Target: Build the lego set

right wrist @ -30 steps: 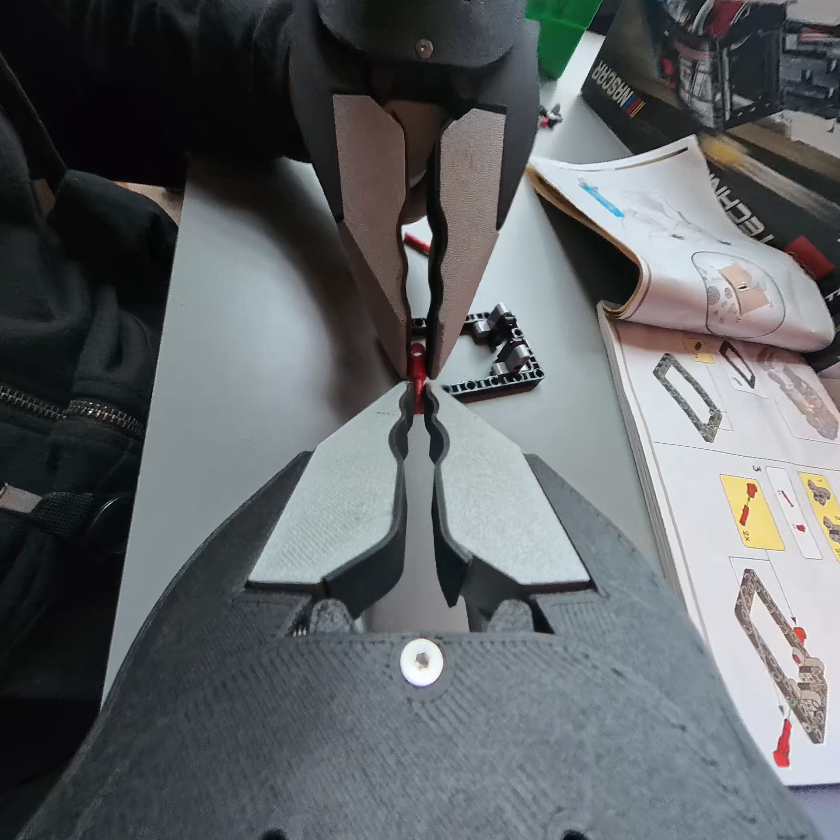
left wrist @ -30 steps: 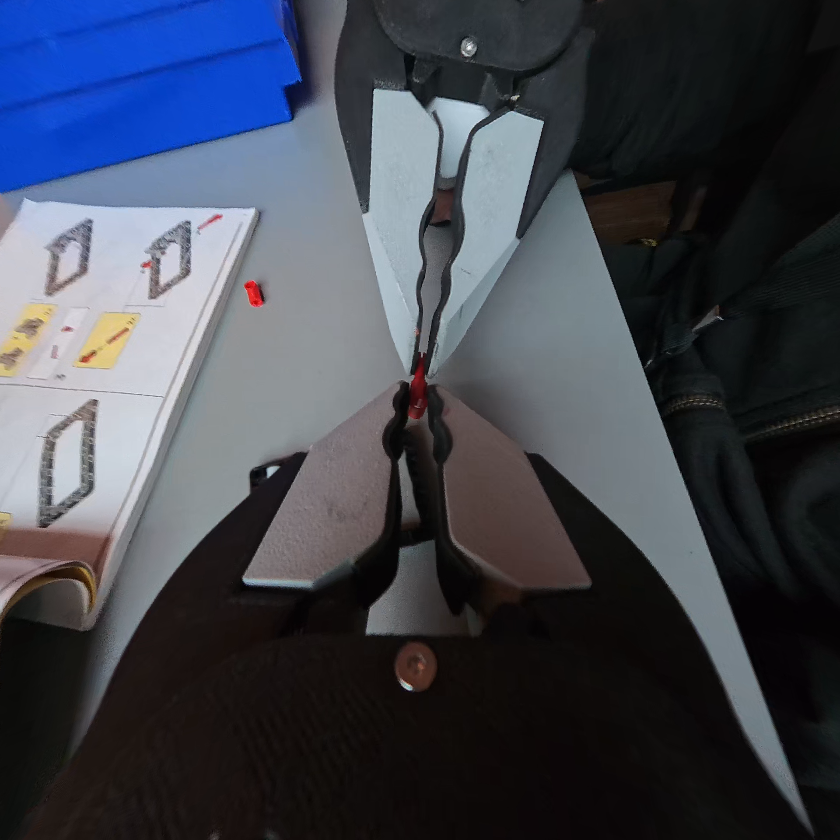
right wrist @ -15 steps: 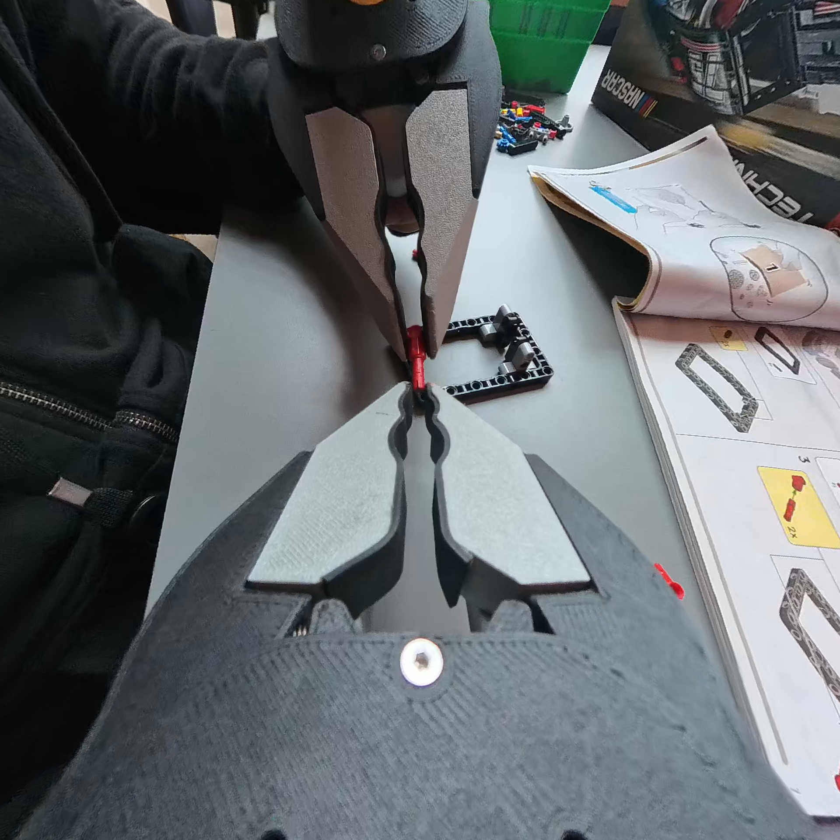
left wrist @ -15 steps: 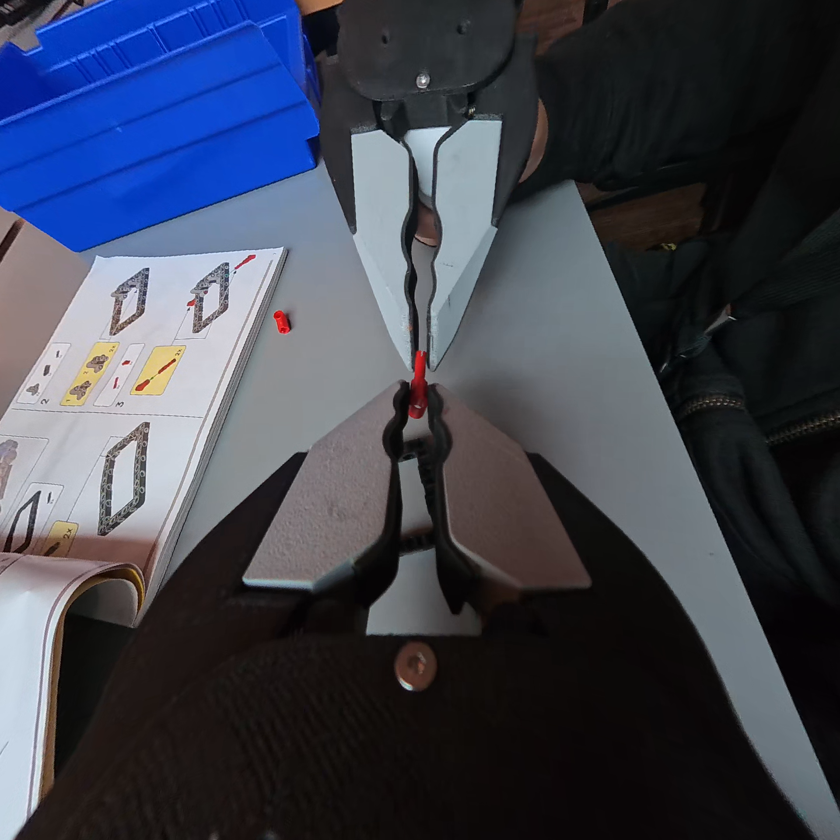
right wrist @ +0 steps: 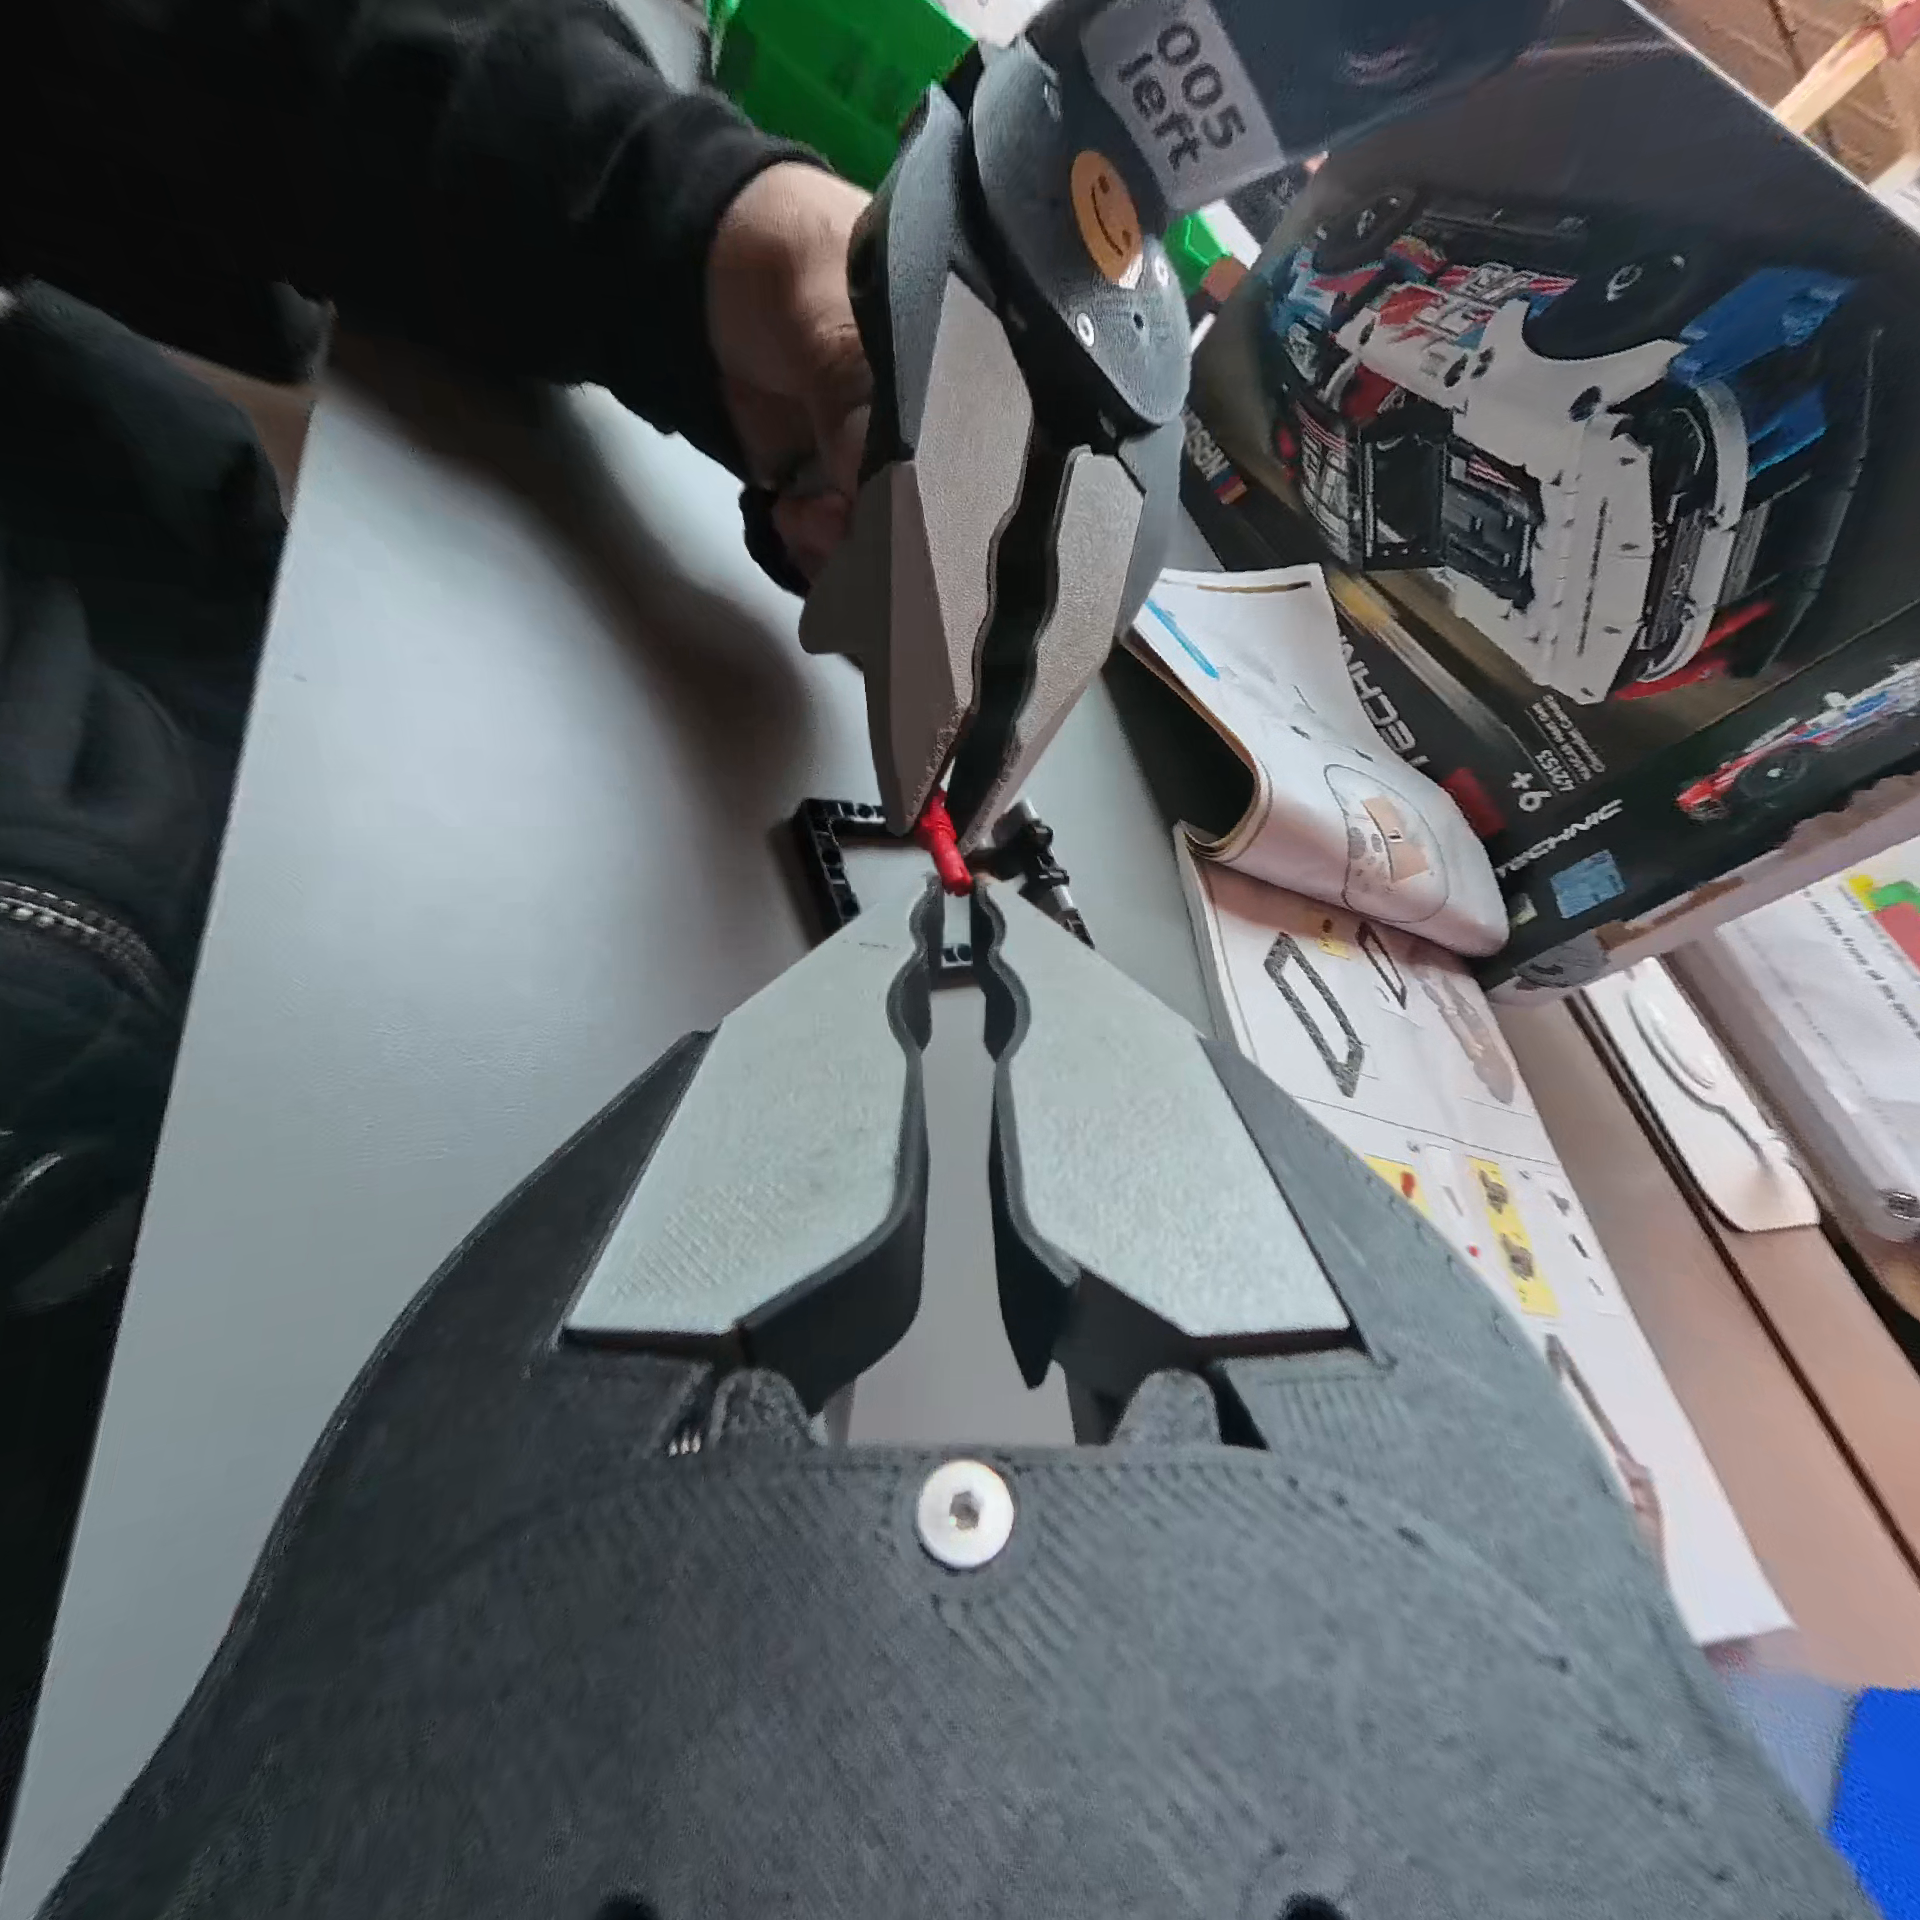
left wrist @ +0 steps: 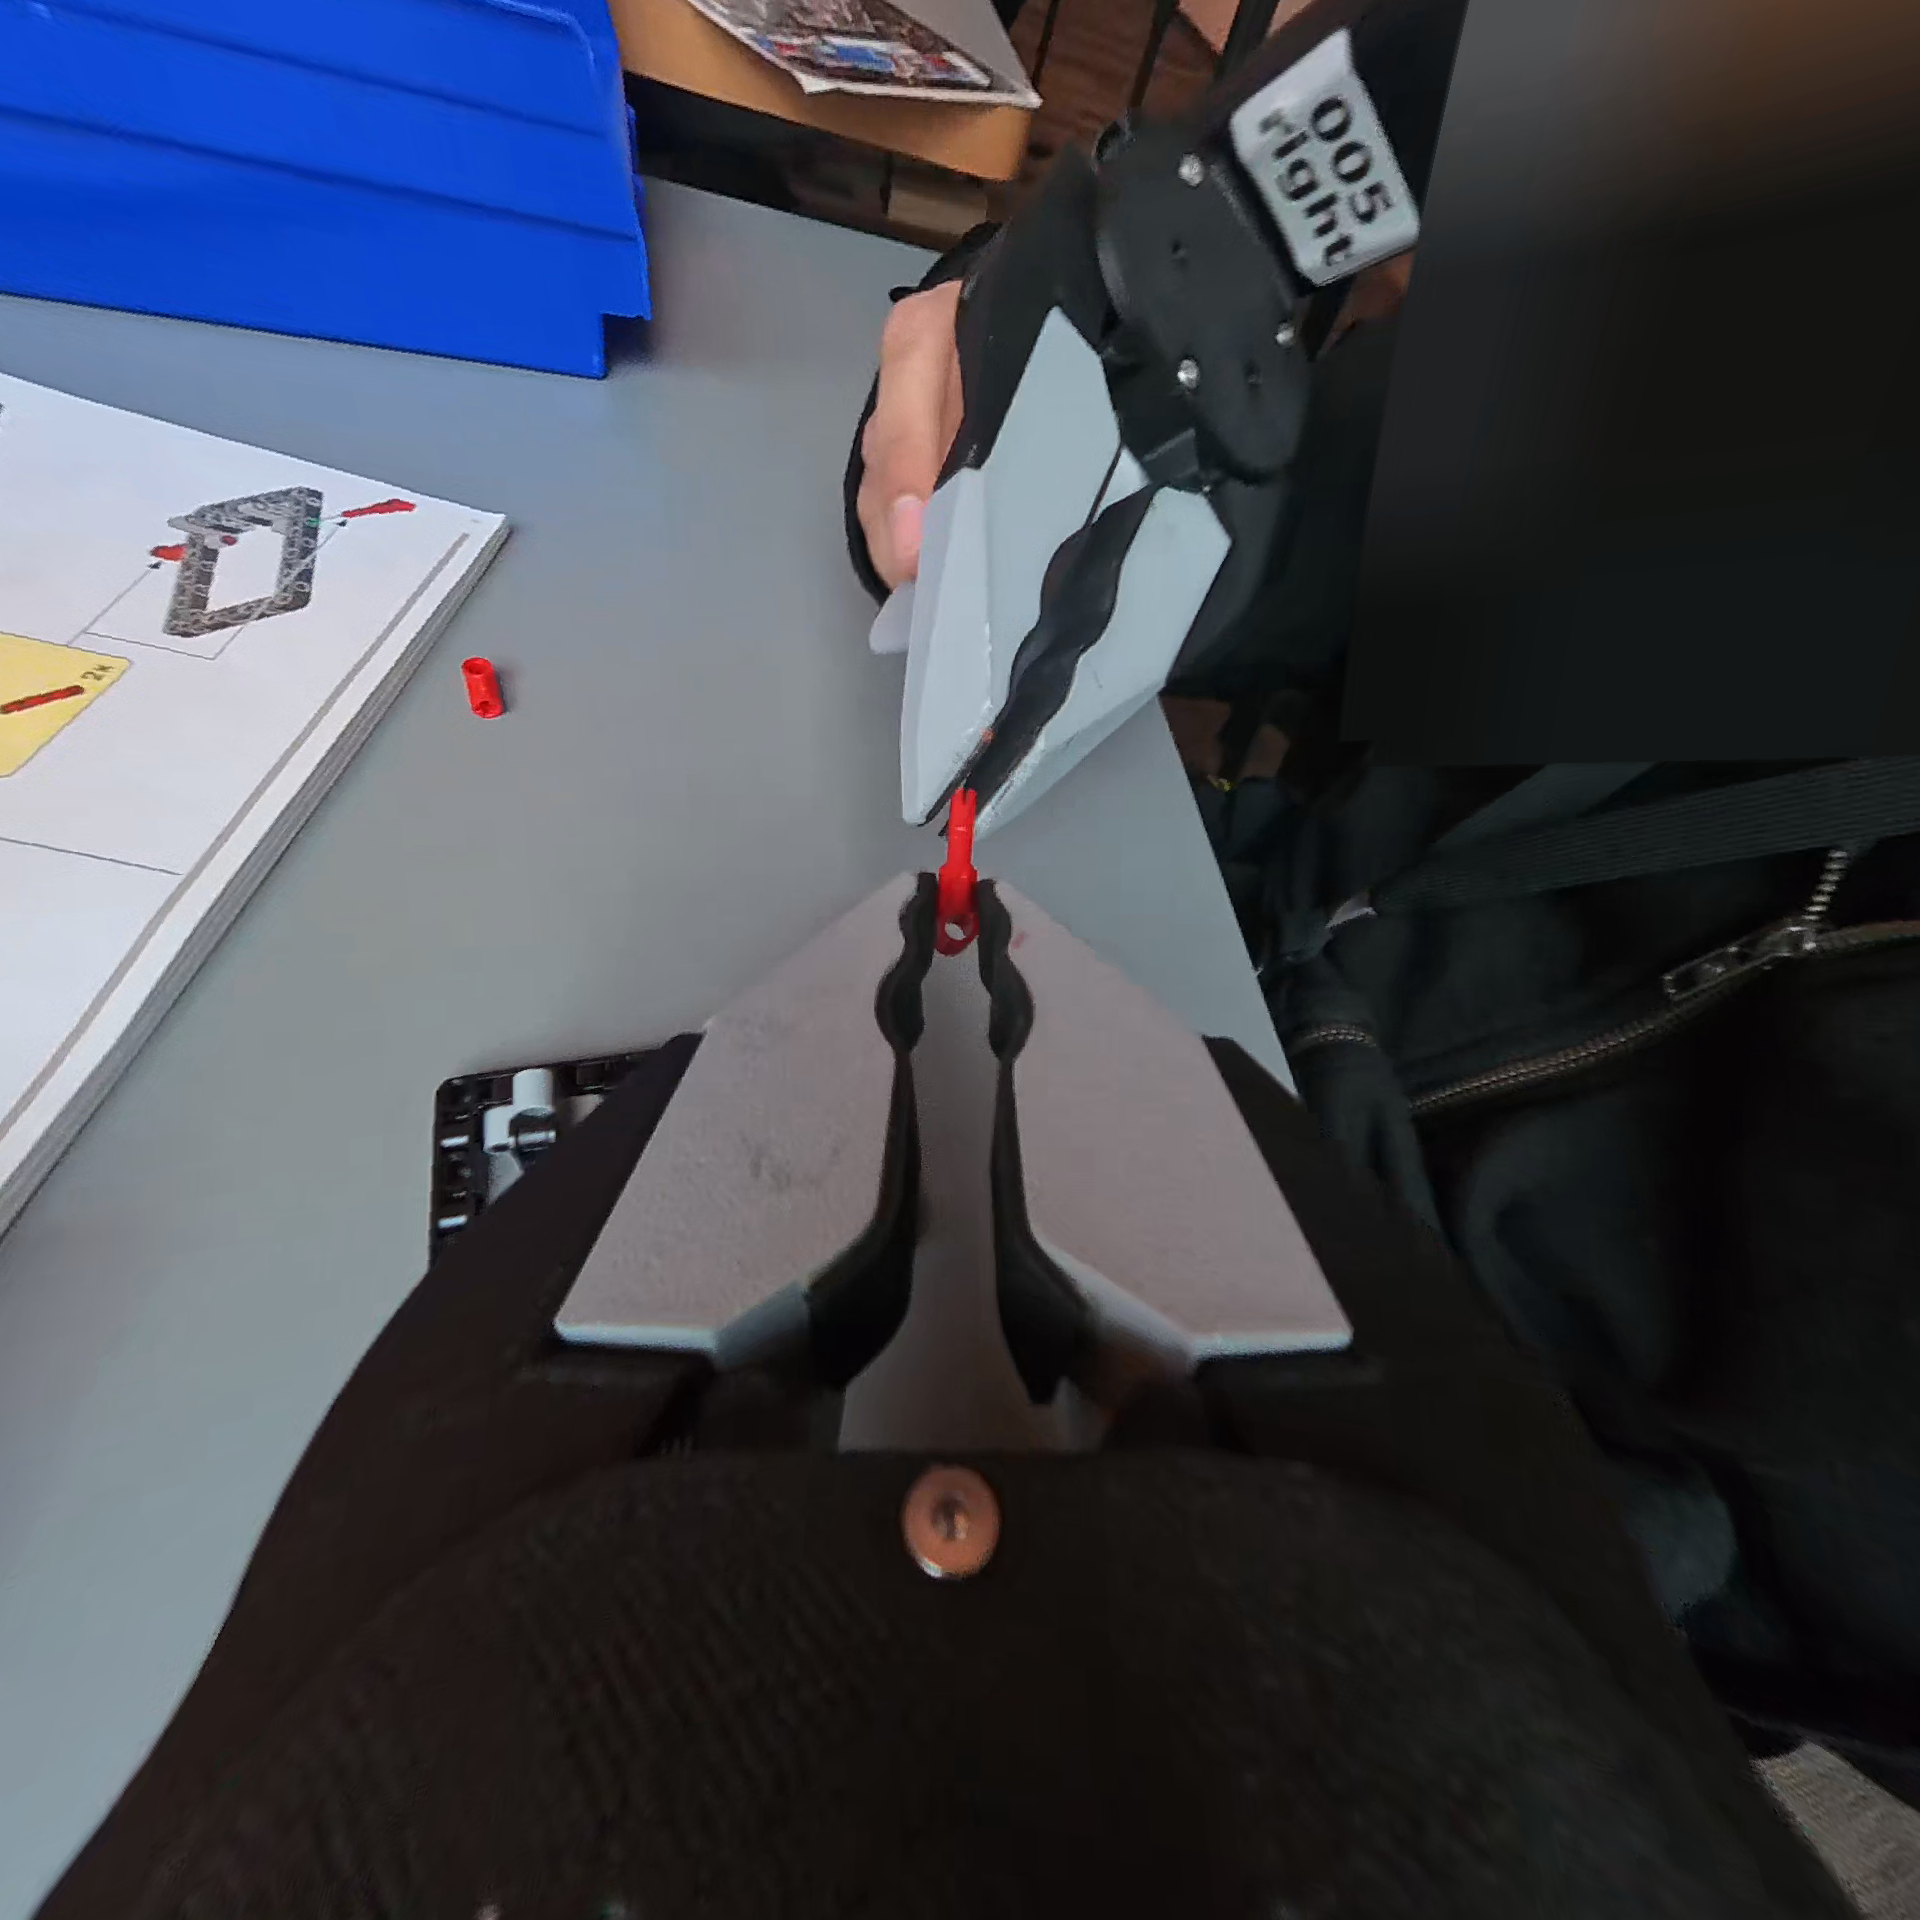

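A small red lego piece (left wrist: 956, 868) hangs in the air between both grippers, above the grey table (left wrist: 644, 831). My left gripper (left wrist: 954, 902) is shut on its ringed lower end. My right gripper (left wrist: 964, 802) comes in tilted from the upper right and is shut on its thin upper end. In the right wrist view, my right gripper (right wrist: 954, 888) pinches the red piece (right wrist: 940, 840) from below and the left gripper (right wrist: 938, 805) pinches it from above. A black lego frame (right wrist: 821, 857) lies on the table below, partly hidden; it also shows in the left wrist view (left wrist: 478, 1143).
An open instruction booklet (left wrist: 208, 675) lies left, with a loose red pin (left wrist: 481, 688) beside it. A blue bin (left wrist: 312, 156) stands behind. The right wrist view shows the lego box (right wrist: 1558, 416), the booklet (right wrist: 1403, 1091) and a green bin (right wrist: 831, 62). A person's dark sleeves and jacket border the table edge. The tips of both grippers are at nearly the same place.
Both grippers have tilted while still holding the red piece between them. The right gripper now comes in from the upper right instead of straight ahead. The frame shows below.
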`<state>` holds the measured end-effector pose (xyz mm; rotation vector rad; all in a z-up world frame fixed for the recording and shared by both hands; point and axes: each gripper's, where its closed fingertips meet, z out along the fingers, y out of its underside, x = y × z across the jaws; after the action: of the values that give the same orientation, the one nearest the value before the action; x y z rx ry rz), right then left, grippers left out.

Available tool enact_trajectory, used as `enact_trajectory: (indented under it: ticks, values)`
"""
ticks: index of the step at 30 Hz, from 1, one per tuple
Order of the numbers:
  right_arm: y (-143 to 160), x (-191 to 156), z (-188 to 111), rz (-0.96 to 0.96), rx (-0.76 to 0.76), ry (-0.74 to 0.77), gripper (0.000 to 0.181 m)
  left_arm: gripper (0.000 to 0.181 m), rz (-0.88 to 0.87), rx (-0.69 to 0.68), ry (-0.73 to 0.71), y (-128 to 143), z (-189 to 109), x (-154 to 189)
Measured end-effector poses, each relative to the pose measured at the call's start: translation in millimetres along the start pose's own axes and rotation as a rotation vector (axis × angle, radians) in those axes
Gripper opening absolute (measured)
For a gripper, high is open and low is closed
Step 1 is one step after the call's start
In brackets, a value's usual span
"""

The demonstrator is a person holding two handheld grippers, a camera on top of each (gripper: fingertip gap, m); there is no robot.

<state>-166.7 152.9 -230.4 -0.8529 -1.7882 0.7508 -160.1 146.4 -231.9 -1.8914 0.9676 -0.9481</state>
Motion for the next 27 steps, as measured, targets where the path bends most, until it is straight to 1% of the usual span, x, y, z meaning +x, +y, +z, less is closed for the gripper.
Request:
enact_trajectory:
  ticks: [3,4,5,6,7,8,10,11,12,13,14,15,17,21,23,25,27]
  values:
    - [-9.3,-1.8,-4.0,0.078,0.073,-0.052,0.005,0.005,-0.015,0.036,0.04,-4.3,-1.9,3.7]
    - [-13.9,-2.2,-5.8,0.114,0.109,-0.074,0.005,0.005,-0.017,0.032,0.035,-3.3,-1.2,2.5]
    - [-17.6,-4.7,-7.3,0.153,0.14,-0.115,0.0,0.005,-0.007,0.023,0.013,-1.4,-0.3,-0.5]
    - [-19.8,-7.5,-8.2,0.194,0.158,-0.158,0.0,0.005,0.014,0.019,0.0,-0.8,0.4,-1.2]
    - [-18.2,-6.2,-7.4,0.228,0.148,-0.169,0.0,0.005,0.039,0.028,0.001,-2.8,0.8,1.0]
    - [-15.7,-1.5,-6.6,0.246,0.135,-0.148,0.0,0.005,0.068,0.04,-0.011,-5.4,0.9,1.9]
    - [-17.8,12.0,-11.5,0.254,0.171,-0.072,0.001,0.005,0.128,0.063,-0.035,-10.3,0.2,3.1]
    - [-21.4,16.1,-15.7,0.27,0.208,-0.061,0.007,0.005,0.15,0.08,-0.057,-13.6,-1.1,1.9]
    - [-25.1,16.8,-19.5,0.304,0.245,-0.082,0.005,0.005,0.166,0.099,-0.078,-16.9,-3.1,-0.1]
    - [-26.8,17.2,-21.6,0.347,0.272,-0.111,0.003,0.005,0.176,0.128,-0.085,-21.5,-5.5,-0.3]
    - [-25.3,19.2,-21.4,0.396,0.278,-0.128,0.006,0.005,0.182,0.171,-0.076,-27.6,-8.1,1.9]
    - [-21.9,20.9,-19.5,0.441,0.267,-0.142,0.011,0.005,0.184,0.216,-0.058,-33.8,-10.8,5.0]
    - [-19.1,19.4,-15.6,0.508,0.258,-0.185,0.013,0.006,0.176,0.289,-0.039,-43.2,-14.7,7.5]
    - [-31.4,17.4,-8.7,0.593,0.318,-0.223,0.012,0.005,0.158,0.382,-0.035,-54.9,-20.0,7.4]
    - [-34.2,13.9,-1.3,0.65,0.313,-0.264,0.019,0.005,0.143,0.494,-0.006,-69.4,-29.2,12.4]
    - [-46.5,19.2,-1.5,0.685,0.384,-0.274,0.015,0.005,0.114,0.571,0.039,-78.7,-35.2,17.0]
    - [-60.4,30.2,-9.5,0.693,0.493,-0.25,0.013,0.005,0.112,0.577,0.048,-79.6,-35.3,17.7]
